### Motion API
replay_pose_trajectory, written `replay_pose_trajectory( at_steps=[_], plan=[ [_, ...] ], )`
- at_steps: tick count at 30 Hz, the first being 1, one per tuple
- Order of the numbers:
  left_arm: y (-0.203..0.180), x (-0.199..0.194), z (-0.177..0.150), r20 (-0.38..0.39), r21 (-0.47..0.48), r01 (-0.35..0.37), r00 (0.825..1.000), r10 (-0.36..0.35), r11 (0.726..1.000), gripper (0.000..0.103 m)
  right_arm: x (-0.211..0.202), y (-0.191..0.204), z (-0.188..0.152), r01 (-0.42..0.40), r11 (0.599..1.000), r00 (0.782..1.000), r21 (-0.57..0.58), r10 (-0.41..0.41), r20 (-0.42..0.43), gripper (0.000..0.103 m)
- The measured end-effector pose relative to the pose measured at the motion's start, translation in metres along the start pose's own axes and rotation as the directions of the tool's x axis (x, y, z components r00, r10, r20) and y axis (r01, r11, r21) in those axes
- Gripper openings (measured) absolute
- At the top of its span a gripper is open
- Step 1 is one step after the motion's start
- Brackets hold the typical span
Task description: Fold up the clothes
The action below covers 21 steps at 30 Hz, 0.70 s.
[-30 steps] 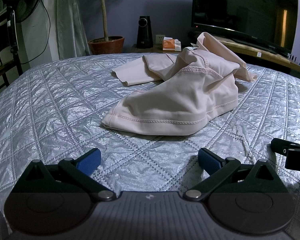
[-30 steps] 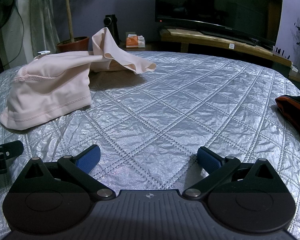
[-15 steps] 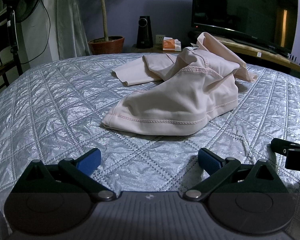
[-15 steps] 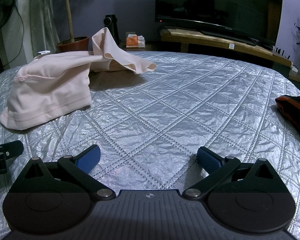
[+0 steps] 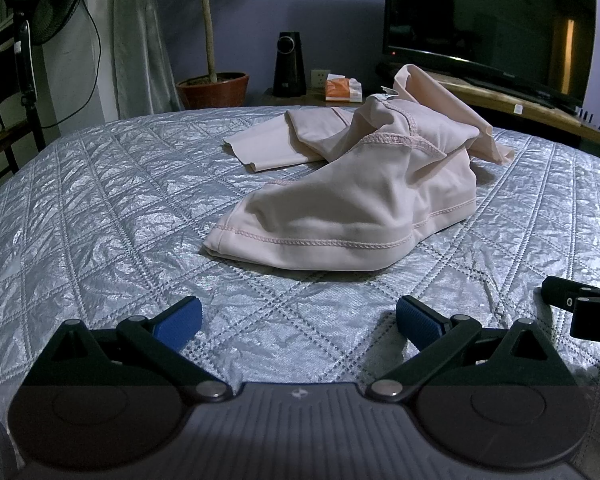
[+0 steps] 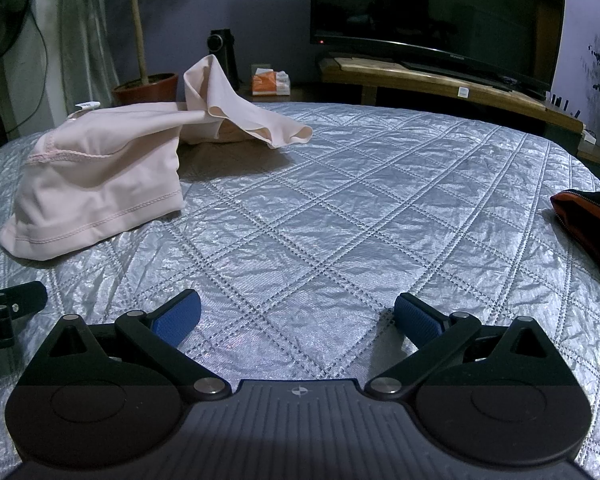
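A crumpled pale pink garment lies in a loose heap on the silver quilted bedspread, one end raised in a peak toward the dark television and a flatter part spread out on the side of the potted plant. The left gripper sits low over the bedspread just short of the garment, its blue-padded fingers spread wide and holding nothing. The right gripper, fingers equally wide apart and empty, faces bare quilt with the garment off to its left and a dark, orange-edged item at the bedspread's right edge.
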<state>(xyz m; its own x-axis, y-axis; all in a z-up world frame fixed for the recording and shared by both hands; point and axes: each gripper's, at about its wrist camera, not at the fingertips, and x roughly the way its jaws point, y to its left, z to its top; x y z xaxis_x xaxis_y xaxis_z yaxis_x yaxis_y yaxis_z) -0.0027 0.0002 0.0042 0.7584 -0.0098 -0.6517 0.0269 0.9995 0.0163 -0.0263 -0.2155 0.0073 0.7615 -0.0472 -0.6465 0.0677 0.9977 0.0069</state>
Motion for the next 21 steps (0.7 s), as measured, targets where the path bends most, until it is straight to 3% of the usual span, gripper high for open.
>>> replay_pose_trajectory(
  at_steps=[21],
  plan=[
    [-0.0025, -0.0006, -0.002, -0.003, -0.005, -0.003, 1.0, 0.003, 1.0, 0.103, -0.0001, -0.0001, -0.0002, 0.0, 1.0, 1.0, 0.0, 0.0, 0.0, 0.103]
  ],
)
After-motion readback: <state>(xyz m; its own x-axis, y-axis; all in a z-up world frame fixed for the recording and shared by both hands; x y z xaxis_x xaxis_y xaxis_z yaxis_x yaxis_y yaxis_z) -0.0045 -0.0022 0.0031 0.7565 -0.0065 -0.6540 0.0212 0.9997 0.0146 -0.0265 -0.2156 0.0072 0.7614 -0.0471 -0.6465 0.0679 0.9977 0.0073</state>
